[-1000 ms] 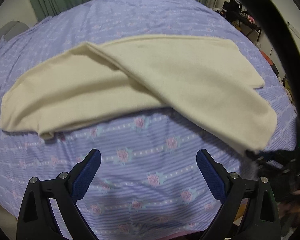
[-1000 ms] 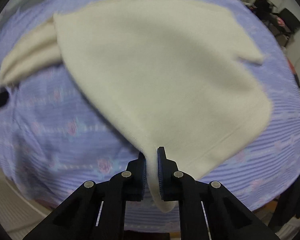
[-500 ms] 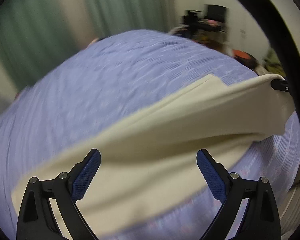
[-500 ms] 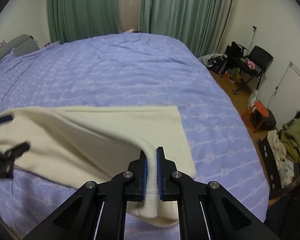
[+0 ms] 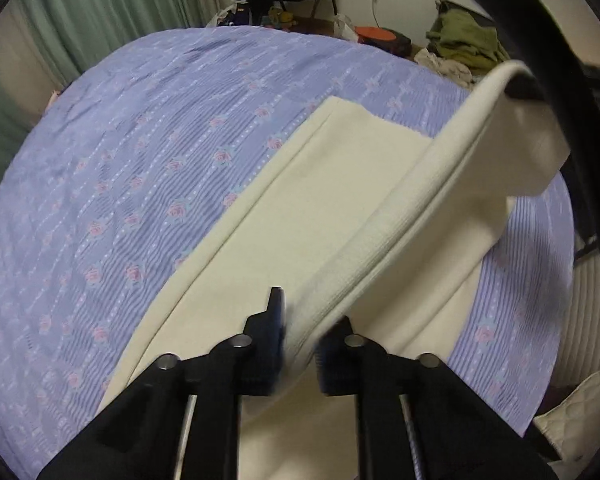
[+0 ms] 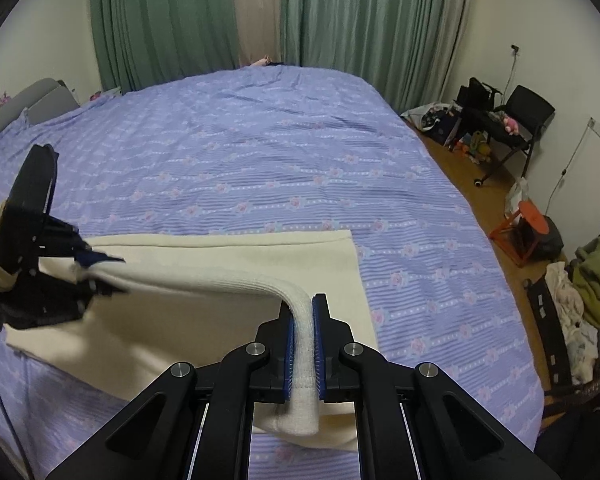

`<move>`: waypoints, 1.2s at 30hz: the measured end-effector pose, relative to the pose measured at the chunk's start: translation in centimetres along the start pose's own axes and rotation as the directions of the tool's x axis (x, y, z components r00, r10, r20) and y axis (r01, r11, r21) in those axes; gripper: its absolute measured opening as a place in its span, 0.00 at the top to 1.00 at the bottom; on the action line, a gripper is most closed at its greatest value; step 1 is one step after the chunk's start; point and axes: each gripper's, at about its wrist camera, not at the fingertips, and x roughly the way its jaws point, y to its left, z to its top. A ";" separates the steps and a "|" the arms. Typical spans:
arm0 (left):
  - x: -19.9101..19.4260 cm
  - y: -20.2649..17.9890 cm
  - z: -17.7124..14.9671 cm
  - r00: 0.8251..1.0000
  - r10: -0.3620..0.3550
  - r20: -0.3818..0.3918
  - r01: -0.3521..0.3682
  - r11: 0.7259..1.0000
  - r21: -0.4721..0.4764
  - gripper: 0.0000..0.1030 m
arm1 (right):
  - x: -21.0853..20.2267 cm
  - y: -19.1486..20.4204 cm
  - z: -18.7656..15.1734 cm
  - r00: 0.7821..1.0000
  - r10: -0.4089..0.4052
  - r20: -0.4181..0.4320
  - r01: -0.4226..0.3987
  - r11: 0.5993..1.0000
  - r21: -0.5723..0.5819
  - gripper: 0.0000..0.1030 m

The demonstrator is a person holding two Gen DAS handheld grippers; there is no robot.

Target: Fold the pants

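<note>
Cream pants (image 5: 312, 216) lie on the purple flowered bedspread (image 5: 132, 184). One ribbed edge of them is lifted off the bed and stretched between my two grippers. My left gripper (image 5: 300, 344) is shut on that edge at its near end. My right gripper (image 6: 304, 344) is shut on the other end of the same edge (image 6: 300, 356), which droops below the fingers. The left gripper also shows in the right wrist view (image 6: 96, 276), at the left, with the lifted edge running to it. The rest of the pants (image 6: 220, 256) lies flat beneath.
Green curtains (image 6: 172, 20) hang behind the bed. Right of the bed are a black chair (image 6: 528, 116), an orange stool (image 6: 528, 220) and a heap of clothes (image 6: 588, 280) on the wooden floor. A grey headboard (image 6: 32, 104) stands at the far left.
My left gripper, open over the bedspread a second ago, swung over the pants and closed on the lifted edge. My right gripper kept its hold and raised that edge off the bed.
</note>
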 end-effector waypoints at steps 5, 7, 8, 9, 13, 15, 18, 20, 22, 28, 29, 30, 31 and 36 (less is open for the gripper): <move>0.1 2.3 2.1 0.999 0.018 0.044 -0.016 0.998 -0.060 0.88 | 2.1 -1.3 2.6 1.000 0.011 -0.026 -0.012 1.000 -0.024 0.92; 1.9 3.3 3.1 0.999 0.040 0.017 -0.039 0.997 -0.068 0.88 | 4.4 -1.7 4.2 0.998 0.009 -0.062 -0.012 0.998 -0.058 0.92; 3.0 3.5 3.5 0.999 0.046 0.003 -0.046 0.996 -0.073 0.88 | 5.5 -1.9 4.8 0.997 0.010 -0.076 -0.015 0.997 -0.074 0.92; 4.4 3.9 4.0 0.999 0.048 -0.023 -0.050 0.995 -0.086 0.88 | 7.0 -2.1 5.4 0.995 0.012 -0.095 -0.020 0.996 -0.089 0.92; 8.8 5.2 4.3 0.994 0.045 -0.095 -0.059 0.987 -0.148 0.88 | 14.7 -3.1 7.1 0.978 0.038 -0.203 -0.060 0.993 -0.103 0.93; 10.0 5.4 4.4 0.992 0.054 -0.111 -0.072 0.984 -0.165 0.88 | 17.4 -3.1 7.5 0.974 0.026 -0.226 -0.057 0.990 -0.131 0.93; 11.1 5.5 4.3 0.989 0.069 -0.132 -0.089 0.984 -0.156 0.87 | 20.7 -3.0 7.6 0.963 0.014 -0.269 -0.052 0.990 -0.132 0.93; 11.7 5.7 4.3 0.986 0.086 -0.144 -0.108 0.983 -0.151 0.85 | 22.3 -2.5 7.7 0.961 -0.003 -0.276 -0.038 0.989 -0.143 0.93; 11.9 6.0 4.5 0.983 0.104 -0.149 -0.129 0.978 -0.166 0.76 | 23.0 -1.9 7.8 0.964 -0.034 -0.262 -0.011 0.986 -0.167 0.93; 8.2 5.6 5.8 0.968 0.246 -0.054 -0.252 0.937 -0.242 0.28 | 21.4 -2.3 8.5 0.969 -0.167 -0.179 0.140 0.978 -0.154 0.35; 7.0 5.5 6.0 0.969 0.244 -0.024 -0.242 0.937 -0.253 0.27 | 20.3 -2.7 8.8 0.971 -0.192 -0.140 0.174 0.975 -0.135 0.25; 5.6 5.2 6.1 0.969 0.246 0.001 -0.236 0.934 -0.269 0.24 | 18.7 -3.4 9.1 0.974 -0.198 -0.106 0.188 0.977 -0.103 0.25; 4.1 4.8 5.9 0.969 0.243 0.032 -0.225 0.932 -0.284 0.24 | 16.9 -4.0 9.3 0.980 -0.180 -0.089 0.174 0.982 -0.066 0.25; -2.9 1.9 3.8 0.959 0.255 0.125 -0.196 0.912 -0.359 0.20 | 7.9 -3.5 8.0 0.991 -0.132 0.025 0.134 0.988 -0.072 0.25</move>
